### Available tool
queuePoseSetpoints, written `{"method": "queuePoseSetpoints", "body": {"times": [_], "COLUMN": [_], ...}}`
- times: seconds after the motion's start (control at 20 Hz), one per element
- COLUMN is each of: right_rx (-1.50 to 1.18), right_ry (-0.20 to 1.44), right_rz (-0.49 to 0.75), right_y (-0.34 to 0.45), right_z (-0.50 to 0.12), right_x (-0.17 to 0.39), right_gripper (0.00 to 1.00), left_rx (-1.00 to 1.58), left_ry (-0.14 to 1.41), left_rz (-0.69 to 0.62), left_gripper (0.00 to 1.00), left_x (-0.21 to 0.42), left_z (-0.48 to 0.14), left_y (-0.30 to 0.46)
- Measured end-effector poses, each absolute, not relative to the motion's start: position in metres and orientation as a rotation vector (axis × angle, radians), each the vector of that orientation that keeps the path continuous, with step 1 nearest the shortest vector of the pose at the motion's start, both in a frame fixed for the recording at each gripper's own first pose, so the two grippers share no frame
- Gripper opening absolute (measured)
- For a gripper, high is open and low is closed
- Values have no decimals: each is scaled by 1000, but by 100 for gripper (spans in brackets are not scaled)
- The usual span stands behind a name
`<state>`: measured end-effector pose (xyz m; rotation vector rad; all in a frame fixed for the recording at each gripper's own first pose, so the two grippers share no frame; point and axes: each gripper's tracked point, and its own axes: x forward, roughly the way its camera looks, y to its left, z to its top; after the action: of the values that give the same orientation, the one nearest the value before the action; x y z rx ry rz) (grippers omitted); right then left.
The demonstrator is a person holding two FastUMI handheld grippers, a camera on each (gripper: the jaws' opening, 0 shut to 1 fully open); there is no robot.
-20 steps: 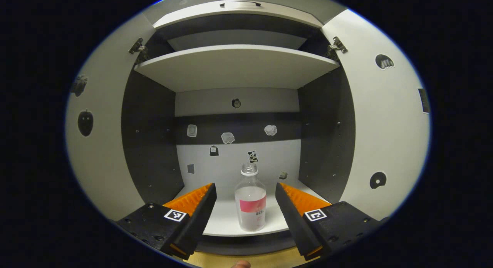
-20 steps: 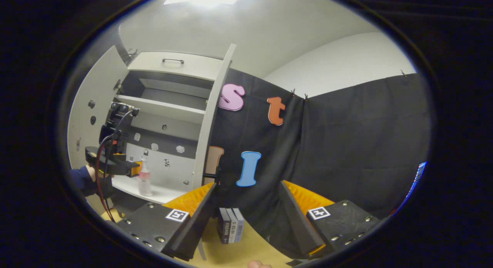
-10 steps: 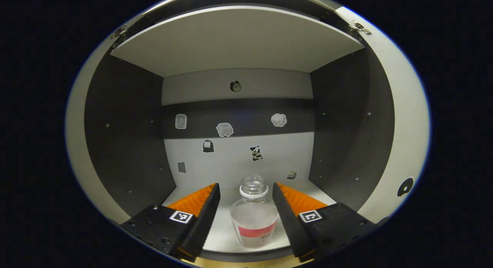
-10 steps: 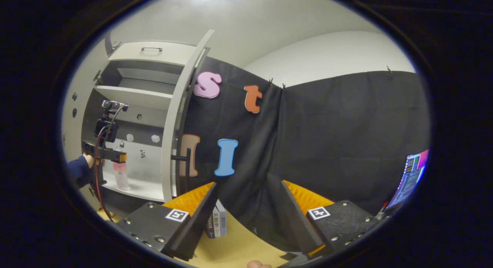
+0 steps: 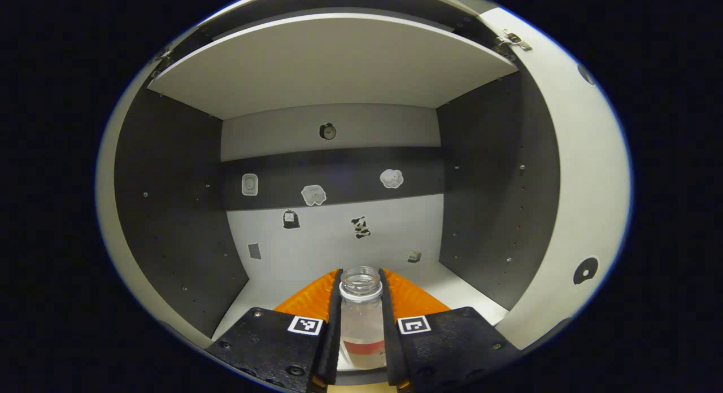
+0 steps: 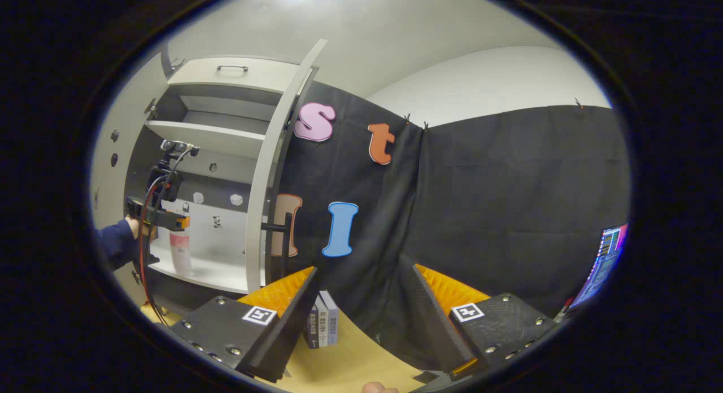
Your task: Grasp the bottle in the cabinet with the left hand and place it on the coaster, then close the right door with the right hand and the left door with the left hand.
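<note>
Your left tool [image 5: 360,331] has just clamped up: half a second back the fingers stood wide either side of the bottle [image 5: 361,319], now both press its shoulders with no gap showing. So the grasp looks done and the lift-out is next, I'd say. The bottle stands upright on the cabinet's bottom shelf [image 5: 265,294], near the front lip, at 6 o'clock in the left gripper view.

Room-wise, the upper shelf [image 5: 327,65] hangs at 12 o'clock, so pull back rather than straight up. Dark side walls sit at 9 and 3, well apart from the tool.

Your right tool [image 6: 356,319] is spread wide with nothing in it, over the yellow counter [image 6: 350,359]. The right door [image 6: 271,173] stands open at 10 o'clock there, edge-on, small books [image 6: 322,325] just beyond the fingers. Coaster: can't spot it.
</note>
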<state>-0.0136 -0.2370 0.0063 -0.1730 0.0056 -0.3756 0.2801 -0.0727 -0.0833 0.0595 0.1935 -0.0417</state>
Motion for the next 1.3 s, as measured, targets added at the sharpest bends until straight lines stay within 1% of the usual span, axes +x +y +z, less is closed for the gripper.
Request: {"method": "queuePoseSetpoints", "body": {"times": [0.15,0.35,0.4,0.45,0.55,0.6,0.75,0.8,0.85,0.9,0.95,1.0,1.2,1.25,1.3], "right_rx": [-156,-145,-143,-141,-133,-131,-131,-129,-124,-119,-115,-114,-121,-120,-120], "right_ry": [-1,0,2,4,2,-1,-12,-17,-22,-26,-29,-29,-29,-29,-29], "right_rz": [-344,-291,-275,-257,-223,-206,-161,-147,-134,-121,-109,-98,-72,-69,-66], "right_y": [-235,-229,-226,-222,-216,-211,-199,-193,-188,-183,-179,-175,-167,-166,-166], "right_z": [5,3,2,1,1,2,5,6,7,9,9,10,9,9,10], "right_x": [-16,-20,-21,-21,-22,-21,-22,-22,-22,-23,-24,-25,-31,-32,-34], "right_gripper": [97,97,97,97,97,94,94,97,94,97,97,97,97,97,97], "left_rx": [99,93,90,90,89,88,59,39,18,-4,-28,-51,-122,-146,-164], "left_ry": [145,95,91,92,101,105,161,189,216,243,273,301,406,432,449], "left_rz": [-74,-125,-134,-140,-148,-153,-181,-189,-197,-205,-212,-216,-226,-227,-218], "left_gripper": [34,34,31,34,34,34,34,34,34,31,31,34,34,36,35], "left_x": [255,202,186,172,144,131,94,82,70,59,48,36,0,-10,-17], "left_z": [-69,-55,-56,-57,-67,-73,-109,-125,-141,-158,-174,-193,-261,-276,-291], "left_y": [-75,-86,-87,-88,-88,-87,-88,-87,-88,-90,-91,-92,-100,-103,-102]}}
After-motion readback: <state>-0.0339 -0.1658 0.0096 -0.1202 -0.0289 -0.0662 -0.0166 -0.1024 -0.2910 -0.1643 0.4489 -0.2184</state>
